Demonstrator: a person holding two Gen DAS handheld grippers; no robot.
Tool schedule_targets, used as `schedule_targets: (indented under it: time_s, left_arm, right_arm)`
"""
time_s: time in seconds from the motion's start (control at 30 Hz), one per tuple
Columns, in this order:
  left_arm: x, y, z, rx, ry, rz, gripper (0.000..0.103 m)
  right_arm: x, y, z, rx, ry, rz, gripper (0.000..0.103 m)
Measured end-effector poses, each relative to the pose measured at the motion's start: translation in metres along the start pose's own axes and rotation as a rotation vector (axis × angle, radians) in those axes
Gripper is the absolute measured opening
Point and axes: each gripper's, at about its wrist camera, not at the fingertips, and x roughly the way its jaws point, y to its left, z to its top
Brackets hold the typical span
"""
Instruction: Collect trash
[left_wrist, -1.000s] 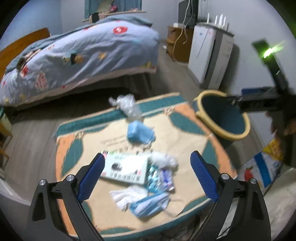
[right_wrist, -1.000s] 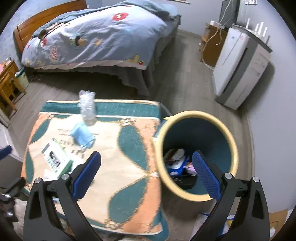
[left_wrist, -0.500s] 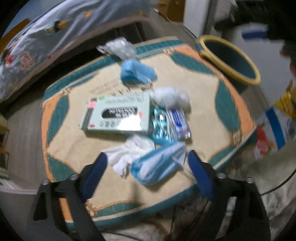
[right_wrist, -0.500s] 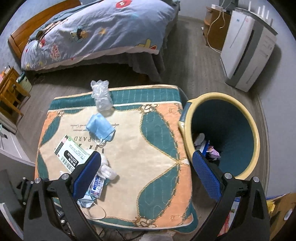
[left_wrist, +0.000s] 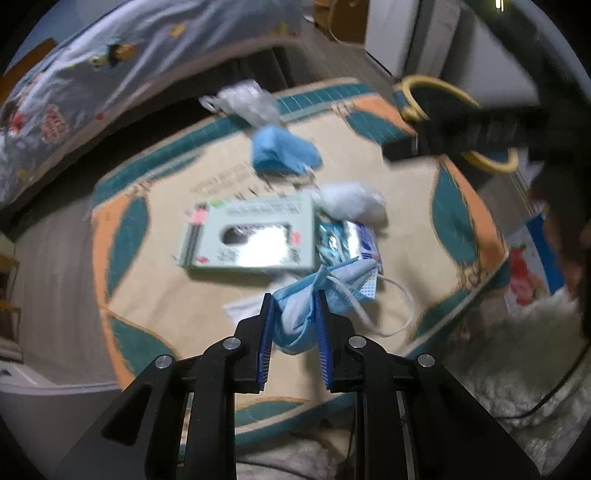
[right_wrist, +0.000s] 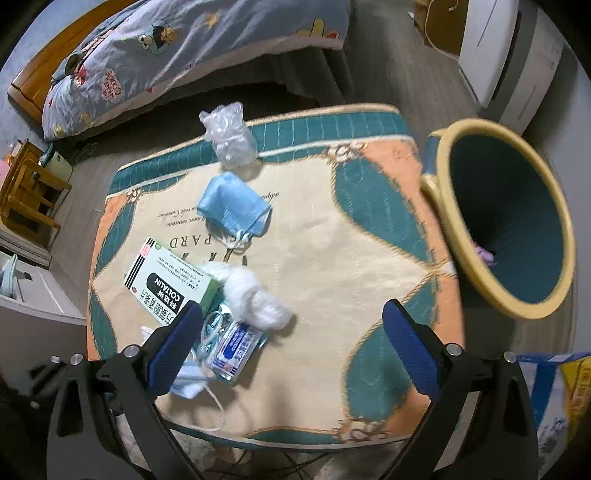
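Left gripper (left_wrist: 294, 314) closing on a crumpled blue face mask (left_wrist: 325, 291) at the surface's (right_wrist: 314, 258) near edge. Right gripper (right_wrist: 291, 332) wide open, empty, above the surface, beside the bin (right_wrist: 476, 266).

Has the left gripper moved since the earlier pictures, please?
Yes. The left gripper has come down toward the mat, its jaws closing around the near mask.
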Motion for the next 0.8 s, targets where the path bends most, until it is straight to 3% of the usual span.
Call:
schedule_targets:
  time_s: [0.23, 0.37, 0.47, 0.53, 0.57, 0.73, 0.8]
  left_arm:
    - [-0.028, 0.033, 0.012, -0.079, -0.087, 0.056, 0.023]
    - [-0.029, 0.047, 0.021, -0.121, -0.107, 0.085, 0.023]
    - [-0.028, 0.056, 0.025, -0.148, -0.114, 0.08, 0.023]
    - [-0.027, 0.06, 0.028, -0.158, -0.119, 0.073, 0.023]
    - [-0.026, 0.061, 0.03, -0.161, -0.121, 0.07, 0.023]
    - [-0.023, 0.066, 0.039, -0.181, -0.136, 0.045, 0.023]
    - [-0.024, 0.066, 0.042, -0.184, -0.144, 0.041, 0.023]
  right_arm:
    - [0.022, 0.008, 0.004, -0.03, 0.041, -0.009, 0.076]
    - [0.04, 0.009, 0.005, -0.011, 0.082, 0.034, 0.066]
    - [0.055, 0.014, 0.005, -0.023, 0.122, 0.048, 0.053]
    - [0.061, 0.019, 0.005, -0.048, 0.136, 0.07, 0.027]
    - [0.063, 0.021, 0.005, -0.068, 0.145, 0.08, 0.022]
    - [0.047, 0.022, 0.012, -0.077, 0.114, 0.1, 0.005]
    - [0.035, 0.017, 0.016, -0.058, 0.087, 0.121, 0.005]
